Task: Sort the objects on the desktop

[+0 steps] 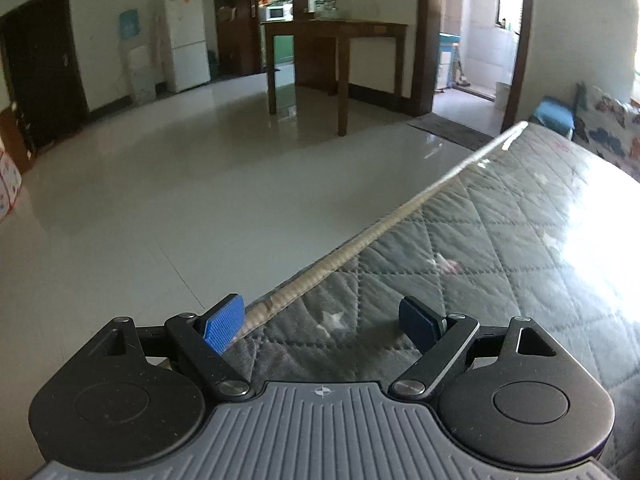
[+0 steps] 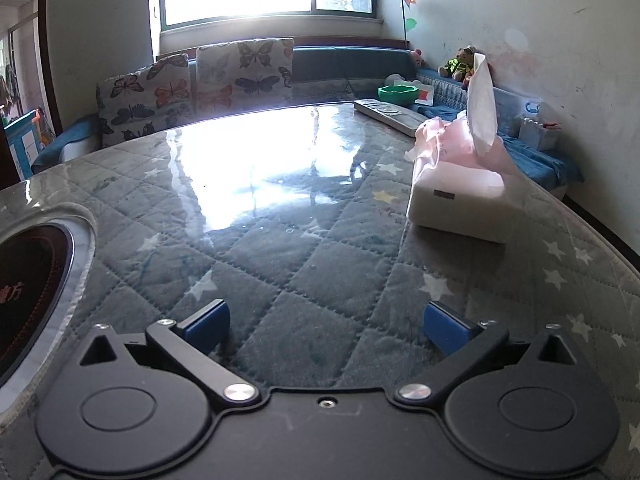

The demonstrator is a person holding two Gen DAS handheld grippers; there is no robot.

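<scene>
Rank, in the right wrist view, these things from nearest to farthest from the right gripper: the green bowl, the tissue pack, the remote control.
From the right gripper:
1. Tissue pack, ahead and to the right on the table, one tissue standing up.
2. Remote control, near the table's far edge, to the right.
3. Green bowl, just behind the remote control.

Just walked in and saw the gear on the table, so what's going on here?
A person holds a gripper in each hand over a quilt-covered table. Both the left gripper and the right gripper are open and hold nothing. On the right-hand side stand a tissue pack, a remote control and a green bowl, none of them touched.
</scene>
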